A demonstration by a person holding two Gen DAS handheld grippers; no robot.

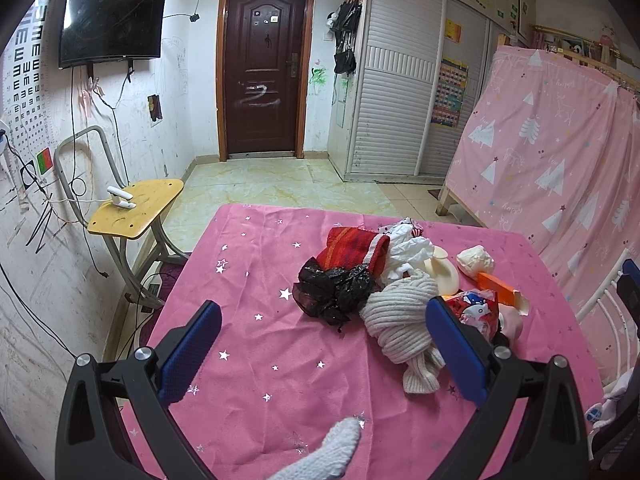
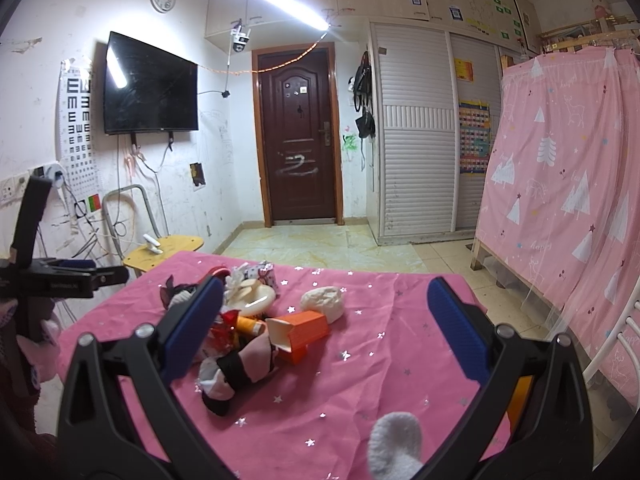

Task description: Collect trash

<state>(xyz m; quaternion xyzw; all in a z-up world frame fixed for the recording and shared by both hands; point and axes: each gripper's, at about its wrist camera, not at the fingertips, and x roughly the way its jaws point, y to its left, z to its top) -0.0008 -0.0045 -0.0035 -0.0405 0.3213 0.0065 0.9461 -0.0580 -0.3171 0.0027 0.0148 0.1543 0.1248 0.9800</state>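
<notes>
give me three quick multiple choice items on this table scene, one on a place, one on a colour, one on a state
1. Where does the crumpled black plastic bag lie?
A. on the pink star-print tablecloth
B. on the yellow wooden chair
C. on the floor

2. What colour is the open-ended cardboard box?
A. green
B. orange
C. blue

3. How do the left hand-held gripper and right hand-held gripper stand?
A. both shut on trash
B. one open, one shut
C. both open and empty

Answers: 1 A, the bag rests on the cloth beside the cream ribbed knit cloth. 2 B, its sides are orange. 3 C, each pair of blue pads stands wide apart, holding nothing.
</notes>
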